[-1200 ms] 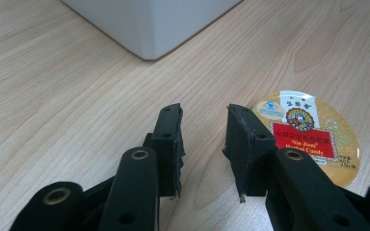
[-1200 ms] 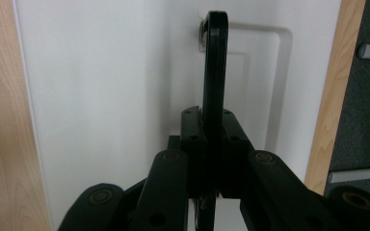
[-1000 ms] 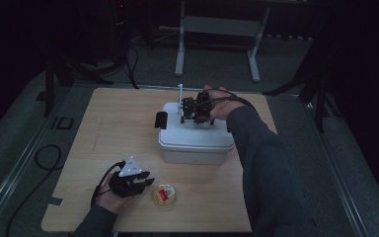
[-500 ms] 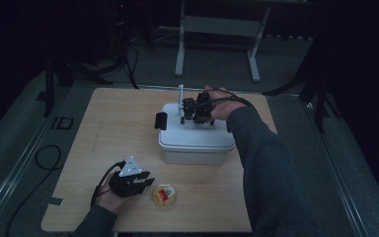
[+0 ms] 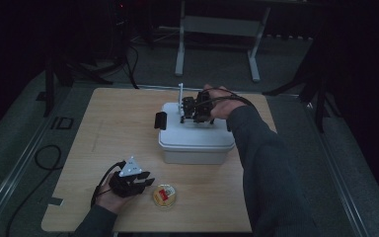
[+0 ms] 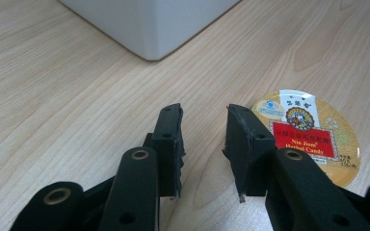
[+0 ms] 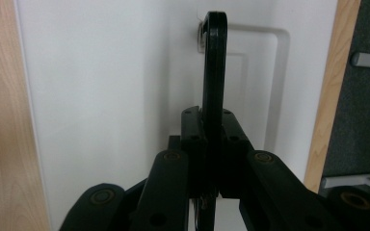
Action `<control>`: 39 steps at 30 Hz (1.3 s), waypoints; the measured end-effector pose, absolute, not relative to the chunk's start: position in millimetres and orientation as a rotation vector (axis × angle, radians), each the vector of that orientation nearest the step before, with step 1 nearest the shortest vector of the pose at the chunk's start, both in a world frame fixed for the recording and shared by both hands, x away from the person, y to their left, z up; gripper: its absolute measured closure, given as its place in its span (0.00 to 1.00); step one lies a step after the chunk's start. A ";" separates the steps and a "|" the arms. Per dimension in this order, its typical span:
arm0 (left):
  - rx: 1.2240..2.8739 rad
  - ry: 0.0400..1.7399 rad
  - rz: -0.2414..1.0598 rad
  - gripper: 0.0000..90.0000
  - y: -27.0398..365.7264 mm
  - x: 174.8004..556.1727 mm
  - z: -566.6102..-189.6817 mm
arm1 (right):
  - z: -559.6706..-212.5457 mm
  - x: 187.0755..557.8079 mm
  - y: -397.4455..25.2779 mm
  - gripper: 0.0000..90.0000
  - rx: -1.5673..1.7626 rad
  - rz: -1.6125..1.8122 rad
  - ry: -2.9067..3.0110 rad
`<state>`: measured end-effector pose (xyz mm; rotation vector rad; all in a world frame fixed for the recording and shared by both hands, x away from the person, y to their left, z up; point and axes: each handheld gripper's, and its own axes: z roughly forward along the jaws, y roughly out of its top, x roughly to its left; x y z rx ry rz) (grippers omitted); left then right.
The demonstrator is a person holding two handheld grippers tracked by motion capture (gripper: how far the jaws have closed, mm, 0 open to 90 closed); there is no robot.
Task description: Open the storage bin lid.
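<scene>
A white lidded box stands in the middle of the wooden table. My right gripper is over its lid, shut on the lid's black handle, which stands upright between the jaws. A round candy tin with a gold and red label lies near the table's front edge. My left gripper rests on the table just left of the tin, open, with bare wood between its fingers. The tin lies beside the right jaw, not between the jaws.
A black latch sticks out from the box's left side. The box's corner is a short way beyond the left gripper. A metal stand is on the floor behind the table. A cable lies left of the table.
</scene>
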<state>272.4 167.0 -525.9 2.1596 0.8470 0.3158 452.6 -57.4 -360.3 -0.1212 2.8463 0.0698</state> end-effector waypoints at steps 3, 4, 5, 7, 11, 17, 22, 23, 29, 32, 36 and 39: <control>2.159 0.847 0.316 0.74 167.1 272.3 -525.7 | -358.5 452.7 -57.9 0.94 -0.116 0.075 2.844; 2.159 0.848 0.316 0.74 167.0 272.2 -525.7 | -358.0 452.7 -58.2 0.94 -0.112 0.078 2.845; 2.160 0.847 0.316 0.74 167.0 272.2 -525.7 | -357.4 452.7 -58.5 0.94 -0.113 0.078 2.844; 2.161 0.847 0.316 0.74 166.5 272.4 -526.1 | -356.1 452.5 -59.2 0.94 -0.108 0.085 2.841; 2.163 0.846 0.315 0.74 166.2 272.4 -526.1 | -350.9 451.6 -61.2 0.94 -0.101 0.096 2.831; 2.162 0.848 0.315 0.74 166.3 272.4 -526.2 | -344.7 450.5 -64.6 0.94 -0.093 0.110 2.828; 2.161 0.848 0.316 0.74 166.9 272.4 -526.0 | -339.3 450.5 -69.0 0.94 -0.083 0.104 2.821; 2.161 0.849 0.316 0.74 167.0 272.4 -526.0 | -338.5 450.3 -70.2 0.94 -0.074 0.105 2.822; 2.162 0.848 0.316 0.74 167.0 272.3 -525.8 | -333.4 450.2 -78.3 0.94 -0.054 0.102 2.817; 2.162 0.848 0.317 0.74 167.0 272.1 -525.6 | -331.7 450.0 -81.2 0.94 -0.044 0.099 2.814; 2.161 0.849 0.317 0.75 166.5 272.1 -526.0 | -327.0 450.2 -90.9 0.94 -0.023 0.101 2.810; 2.160 0.850 0.317 0.75 166.6 272.1 -525.9 | -324.8 450.3 -96.1 0.94 -0.002 0.093 2.809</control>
